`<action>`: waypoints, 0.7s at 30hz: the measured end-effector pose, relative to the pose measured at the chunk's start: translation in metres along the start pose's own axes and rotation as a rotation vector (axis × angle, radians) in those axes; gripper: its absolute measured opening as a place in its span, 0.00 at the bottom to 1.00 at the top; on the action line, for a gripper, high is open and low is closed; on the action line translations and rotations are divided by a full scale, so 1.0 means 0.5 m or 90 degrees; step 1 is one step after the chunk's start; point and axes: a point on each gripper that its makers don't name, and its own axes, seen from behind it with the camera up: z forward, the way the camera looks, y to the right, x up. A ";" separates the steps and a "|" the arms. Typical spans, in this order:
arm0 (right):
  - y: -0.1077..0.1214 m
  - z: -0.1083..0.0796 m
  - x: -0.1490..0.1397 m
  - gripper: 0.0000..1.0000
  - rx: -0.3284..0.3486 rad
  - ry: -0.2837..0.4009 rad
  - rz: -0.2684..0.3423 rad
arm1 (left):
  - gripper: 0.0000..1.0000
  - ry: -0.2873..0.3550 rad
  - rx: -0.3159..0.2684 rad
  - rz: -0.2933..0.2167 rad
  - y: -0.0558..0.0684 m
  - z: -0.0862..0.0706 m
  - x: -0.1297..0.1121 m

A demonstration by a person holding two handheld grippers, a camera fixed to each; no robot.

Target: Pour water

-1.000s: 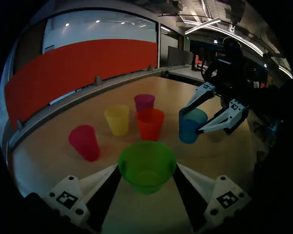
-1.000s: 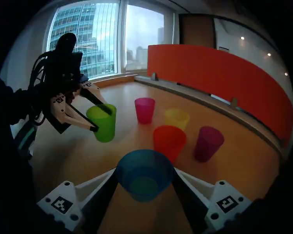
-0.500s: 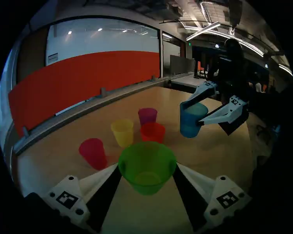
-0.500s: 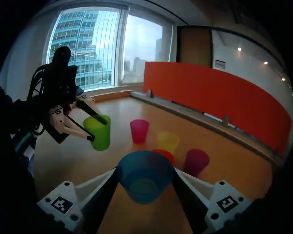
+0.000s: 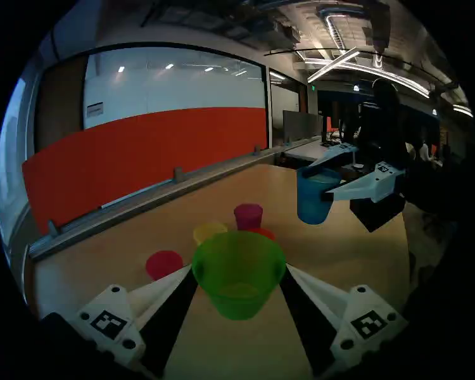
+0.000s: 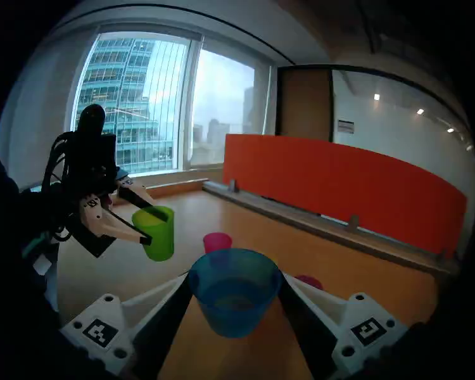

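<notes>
In the left gripper view, the left gripper (image 5: 239,273) has its jaws clamped on the green cup (image 5: 239,253), 1 finger on each side. The cup is upright and off the table (image 5: 364,259). At 2 o'clock the right gripper (image 5: 315,183) carries the blue cup (image 5: 313,201), also upright and in the air, well apart from the green one. From 10 to 12 o'clock a red cup (image 5: 164,261), a yellow cup (image 5: 207,230) and a purple cup (image 5: 247,215) stand on the table.

In the right gripper view, the right gripper (image 6: 234,286) presses both jaws on the blue cup (image 6: 234,307). A faint level low inside is probably water, but I cannot tell how much. The green cup (image 6: 155,235) hangs at 10 o'clock, and a magenta cup (image 6: 217,241) stands at 12 o'clock.

The step looks like bringing the 2 held cups together. To pour cleanly, hold the receiving cup level, set the pouring lip just above and inside its rim, and tilt slowly with both grips firm.
</notes>
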 end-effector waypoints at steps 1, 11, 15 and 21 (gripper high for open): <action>0.001 0.000 0.005 0.92 -0.001 0.006 0.003 | 0.87 0.006 0.002 -0.002 -0.002 -0.002 0.005; 0.006 0.004 0.045 0.92 -0.010 0.049 0.017 | 0.87 0.072 0.013 -0.009 -0.007 -0.013 0.059; 0.007 0.006 0.060 0.92 -0.012 0.060 0.019 | 0.87 0.099 0.014 -0.015 -0.005 -0.017 0.084; 0.006 0.006 0.074 0.92 -0.014 0.070 0.021 | 0.87 0.137 0.013 -0.023 0.002 -0.024 0.116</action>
